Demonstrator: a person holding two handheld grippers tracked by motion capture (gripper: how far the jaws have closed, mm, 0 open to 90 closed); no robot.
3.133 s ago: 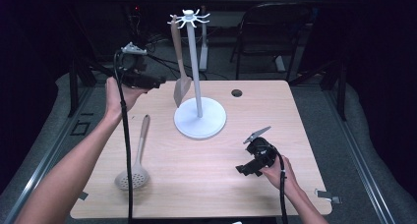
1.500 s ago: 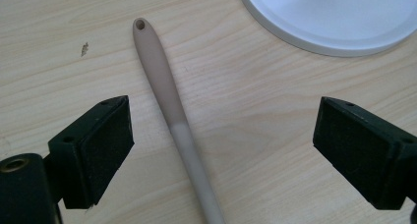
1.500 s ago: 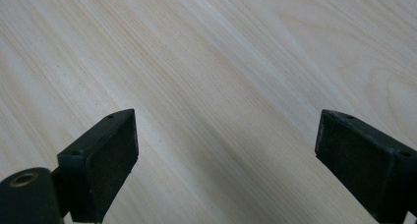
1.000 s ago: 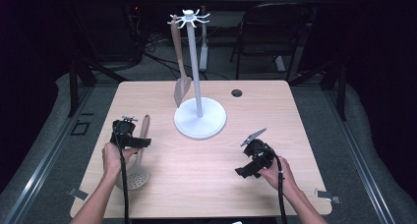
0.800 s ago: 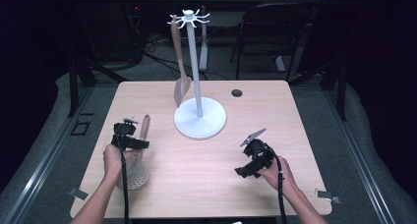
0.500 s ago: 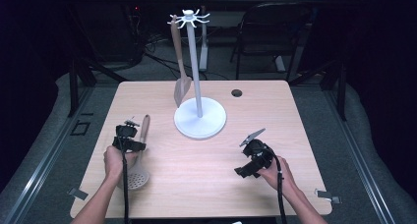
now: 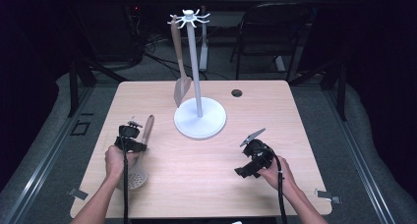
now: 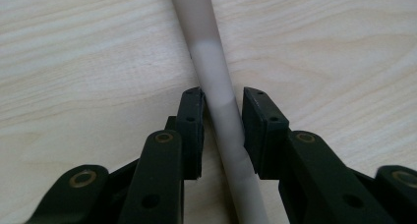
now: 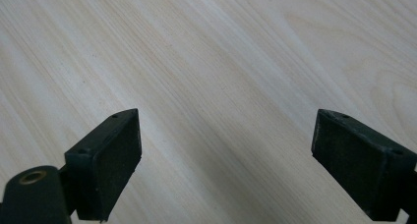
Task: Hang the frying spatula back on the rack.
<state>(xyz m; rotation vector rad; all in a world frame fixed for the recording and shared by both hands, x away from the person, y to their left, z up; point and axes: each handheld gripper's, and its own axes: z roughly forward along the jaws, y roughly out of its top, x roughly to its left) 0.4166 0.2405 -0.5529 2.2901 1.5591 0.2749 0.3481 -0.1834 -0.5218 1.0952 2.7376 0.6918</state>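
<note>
A: Now, at about eight o'clock on the table, the left gripper has just been closing its jaws onto the handle of the slotted spoon; its pads touch the pale handle on both sides, with the spoon lying flat.

B: So the grasp looks made. And the stand?

A: Centre, toward twelve, with a spatula hanging on one hook.

B: Then the lift likely comes next: raise the spoon, tip it upright, and carry its end toward a free hook.

A: The right gripper, near five o'clock, rests with jaws wide and nothing between them.
</note>
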